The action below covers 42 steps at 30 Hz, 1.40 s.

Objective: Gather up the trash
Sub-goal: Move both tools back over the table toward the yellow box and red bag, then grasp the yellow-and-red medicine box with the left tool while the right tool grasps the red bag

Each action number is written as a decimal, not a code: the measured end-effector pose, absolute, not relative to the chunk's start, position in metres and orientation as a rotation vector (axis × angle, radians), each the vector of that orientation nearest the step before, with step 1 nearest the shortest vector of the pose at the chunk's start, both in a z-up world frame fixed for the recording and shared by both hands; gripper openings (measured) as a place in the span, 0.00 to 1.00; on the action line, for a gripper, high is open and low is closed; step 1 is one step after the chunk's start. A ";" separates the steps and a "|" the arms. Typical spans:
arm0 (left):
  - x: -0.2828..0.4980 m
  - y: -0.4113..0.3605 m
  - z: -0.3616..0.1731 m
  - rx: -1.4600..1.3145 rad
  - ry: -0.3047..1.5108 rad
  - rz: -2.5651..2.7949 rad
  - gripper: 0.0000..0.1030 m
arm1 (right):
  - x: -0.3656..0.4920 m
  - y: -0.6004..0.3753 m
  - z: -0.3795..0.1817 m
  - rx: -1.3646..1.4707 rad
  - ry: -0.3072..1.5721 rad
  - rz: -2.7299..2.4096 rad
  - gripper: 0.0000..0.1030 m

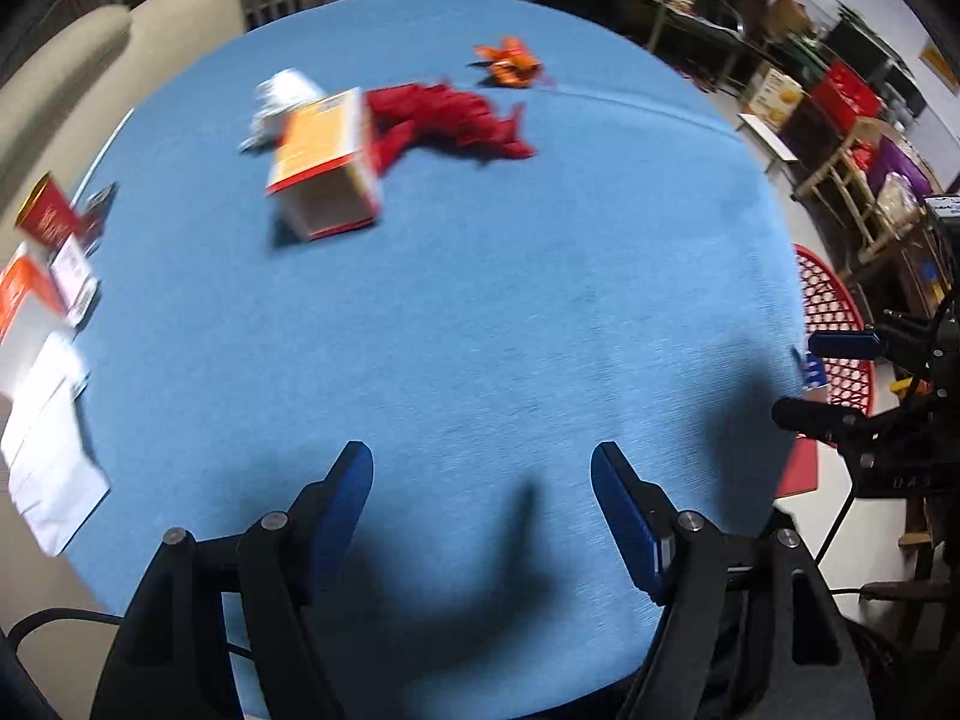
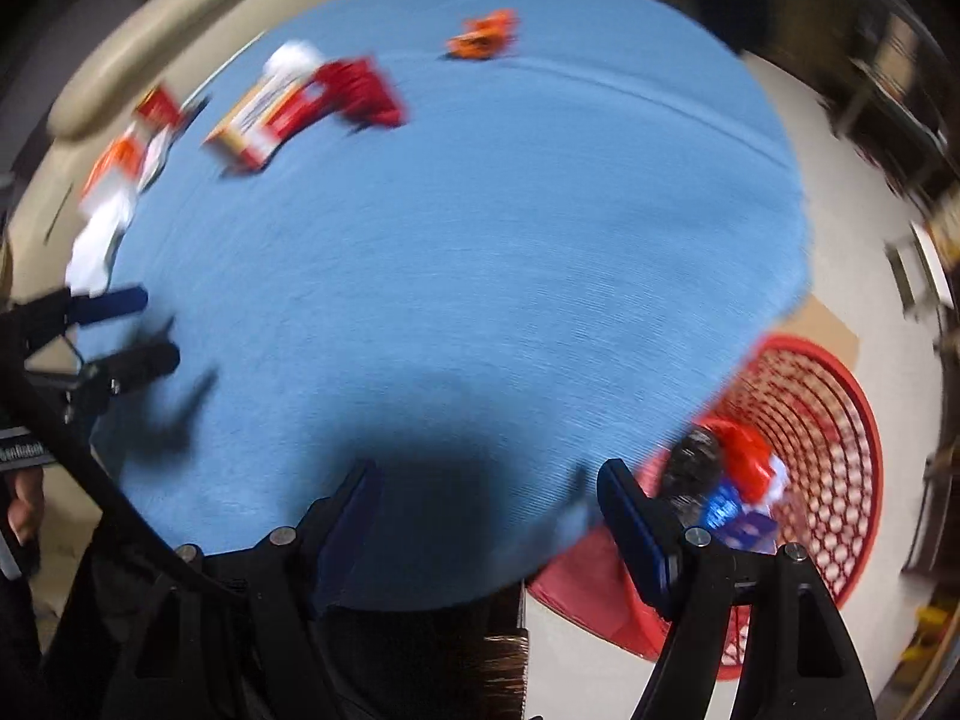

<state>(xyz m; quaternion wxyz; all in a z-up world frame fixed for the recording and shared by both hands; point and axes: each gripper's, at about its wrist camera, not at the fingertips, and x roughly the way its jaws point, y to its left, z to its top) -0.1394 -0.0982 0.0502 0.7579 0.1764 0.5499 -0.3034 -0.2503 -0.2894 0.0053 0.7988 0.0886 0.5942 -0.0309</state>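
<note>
On the blue tablecloth lie an orange and white carton, a crumpled red wrapper, an orange wrapper and a white crumpled piece, all at the far side. My left gripper hangs open over the near part of the cloth, holding nothing. My right gripper is open and empty at the table's near right edge. Beside it on the floor stands a red mesh basket with trash inside. The right wrist view is blurred; carton and red wrapper lie far left.
Boxes and white papers line the table's left edge. A beige sofa stands behind the table. Shelves and crates fill the right of the room. A person's hand shows at the left.
</note>
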 end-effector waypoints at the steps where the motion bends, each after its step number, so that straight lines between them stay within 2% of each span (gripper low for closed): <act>1: -0.135 -0.090 0.049 0.380 1.204 -0.648 0.74 | -0.245 -0.281 0.004 0.166 1.292 -0.046 0.75; 10: -0.099 -0.059 0.050 0.338 1.216 -0.551 0.74 | -0.206 -0.231 -0.002 0.030 1.329 0.049 0.75; 26: 0.005 -0.137 0.057 0.267 1.243 -0.425 0.74 | -0.181 -0.237 -0.002 0.081 1.325 0.089 0.75; 34: 0.035 -0.152 0.033 0.245 1.271 -0.416 0.74 | -0.167 -0.263 0.001 0.150 1.298 0.092 0.75; 35: 0.036 -0.151 0.031 0.246 1.257 -0.422 0.71 | -0.164 -0.267 0.002 0.160 1.291 0.086 0.75; 36: 0.035 -0.150 0.030 0.249 1.242 -0.434 0.45 | -0.161 -0.271 0.003 0.170 1.284 0.082 0.75; 42: 0.024 -0.128 0.032 0.243 1.173 -0.434 0.46 | -0.136 -0.292 0.010 0.206 1.238 0.057 0.75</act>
